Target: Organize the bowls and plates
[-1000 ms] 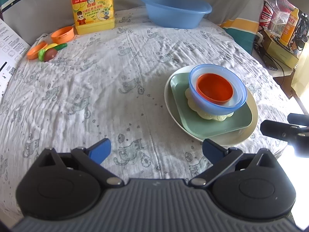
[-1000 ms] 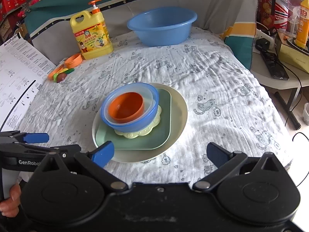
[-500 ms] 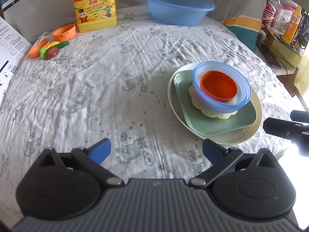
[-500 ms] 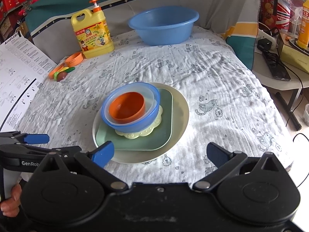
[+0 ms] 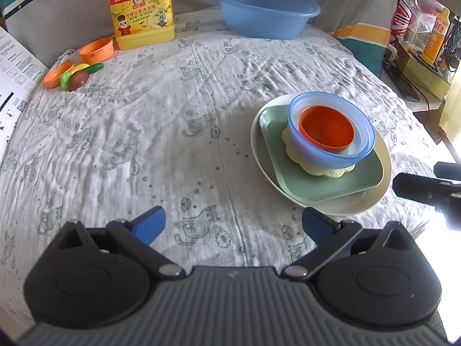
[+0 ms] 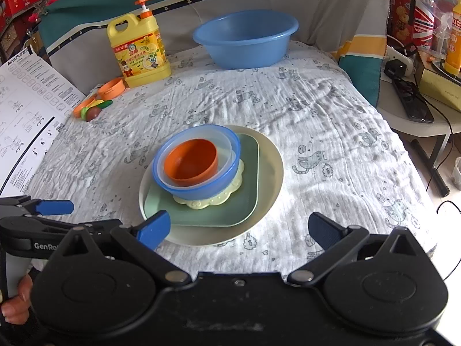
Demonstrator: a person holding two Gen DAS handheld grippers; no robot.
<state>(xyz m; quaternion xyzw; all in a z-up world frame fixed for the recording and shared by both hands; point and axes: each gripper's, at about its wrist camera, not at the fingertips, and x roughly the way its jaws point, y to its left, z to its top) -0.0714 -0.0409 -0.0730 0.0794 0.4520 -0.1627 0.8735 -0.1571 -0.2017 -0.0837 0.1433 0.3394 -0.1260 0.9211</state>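
A stack stands on the cloth-covered table: a cream round plate (image 6: 270, 173), a green square plate (image 6: 247, 201), a pale yellow scalloped dish (image 6: 219, 200), a blue bowl (image 6: 207, 191), a clear bowl and an orange bowl (image 6: 190, 163) innermost. The stack also shows in the left wrist view (image 5: 325, 127). My left gripper (image 5: 232, 225) is open and empty over bare cloth, left of the stack. My right gripper (image 6: 237, 229) is open and empty, at the near rim of the cream plate.
A large blue basin (image 6: 245, 39) and a yellow detergent jug (image 6: 138, 52) stand at the back. Orange lids and toy vegetables (image 6: 95, 106) lie back left. A printed sheet (image 6: 26, 101) hangs off the left edge. A side table with clutter (image 6: 417, 80) stands to the right.
Both grippers have drawn back slightly from the stack; the scene sits a little farther and lower in the views. Both stay open. The stack has not moved.
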